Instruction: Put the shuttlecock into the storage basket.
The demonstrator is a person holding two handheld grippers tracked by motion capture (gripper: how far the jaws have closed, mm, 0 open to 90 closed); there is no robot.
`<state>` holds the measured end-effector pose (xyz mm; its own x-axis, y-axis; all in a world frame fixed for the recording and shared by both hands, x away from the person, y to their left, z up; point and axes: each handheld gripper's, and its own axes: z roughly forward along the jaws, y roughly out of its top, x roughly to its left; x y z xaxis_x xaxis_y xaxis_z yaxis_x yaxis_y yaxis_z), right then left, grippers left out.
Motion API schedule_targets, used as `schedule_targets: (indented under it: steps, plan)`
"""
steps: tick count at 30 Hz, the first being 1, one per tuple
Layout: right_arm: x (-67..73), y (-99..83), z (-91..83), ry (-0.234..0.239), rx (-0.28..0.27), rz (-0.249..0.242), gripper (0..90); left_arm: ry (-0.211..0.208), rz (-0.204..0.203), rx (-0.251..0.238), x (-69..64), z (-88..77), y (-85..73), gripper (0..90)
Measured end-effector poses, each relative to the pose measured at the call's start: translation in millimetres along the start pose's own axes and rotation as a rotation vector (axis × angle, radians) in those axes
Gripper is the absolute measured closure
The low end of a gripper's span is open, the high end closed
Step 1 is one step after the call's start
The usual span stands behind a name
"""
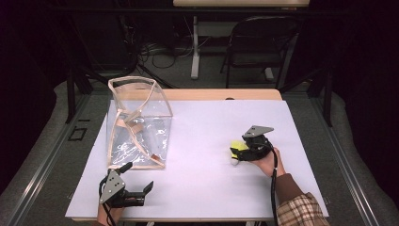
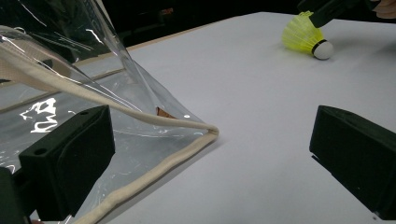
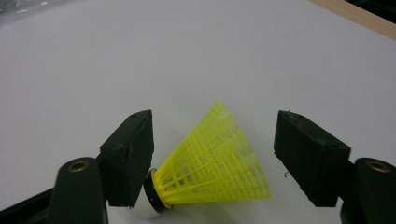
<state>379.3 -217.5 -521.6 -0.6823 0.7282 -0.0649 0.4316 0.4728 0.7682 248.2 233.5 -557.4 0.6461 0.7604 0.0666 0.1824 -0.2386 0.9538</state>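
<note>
Two grippers on the table, and the action is all on the right side. The right gripper (image 1: 239, 153) sits low over the white sheet (image 1: 207, 141) with a yellow shuttlecock (image 1: 238, 147) lying on its side between the jaws. In the right gripper view the shuttlecock (image 3: 210, 161) has its mesh skirt fanning out toward the far jaw, while the white cork end with its black band is tucked right up against the near jaw, touching or as good as touching. The other jaw stands clear of the skirt with a visible gap, so the jaws are parted around the shuttlecock and not squeezing it yet. A hand (image 1: 266, 161) in a plaid sleeve holds that gripper, cable trailing back along the forearm.

The left gripper (image 1: 136, 188) is near the table's front edge, jaws spread wide with nothing between them. Just ahead of it stands a clear plastic bag (image 1: 139, 125) with cream fabric trim, upright and open at the top. From the left gripper view the bag (image 2: 93, 93) has its bottom corner right by one jaw, the trim edge curling close in front of it, though I can't tell if they touch. Far off past the other jaw you can see the shuttlecock (image 2: 306, 36) with the right gripper's jaw tip over its skirt.

The shuttlecock lies well apart from the bag, across the sheet.
</note>
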Motion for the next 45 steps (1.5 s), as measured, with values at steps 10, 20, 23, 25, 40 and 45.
schedule_targets:
  steps: [10, 20, 23, 25, 40, 45]
  plan:
    - [-4.1, -1.6, 7.8, 0.014, 0.027, 0.02, 42.4, 0.0, 0.001, 0.0, 0.0, 0.0, 0.1, 0.0]
    - [-5.7, -1.7, 9.0, 0.02, 0.026, 0.028, 59.4, 0.003, 0.003, 0.0, 0.2, -0.2, 0.2, 0.0]
    - [-5.2, -1.8, 9.1, 0.017, 0.03, 0.029, 64.6, 0.004, 0.003, 0.0, 0.1, -0.2, 0.2, 0.0]
    - [-5.2, -1.7, 8.9, 0.013, 0.026, 0.032, 66.0, 0.004, 0.004, -0.001, 0.1, -0.3, 0.2, 0.0]
    - [1.4, 3.3, 1.5, 0.024, -0.016, 0.049, 87.9, 0.007, 0.004, 0.0, 0.2, -0.2, 0.2, 0.0]
    - [5.9, 5.8, 0.2, 0.032, -0.025, 0.038, 89.2, 0.005, 0.004, 0.0, 0.2, -0.2, 0.2, 0.1]
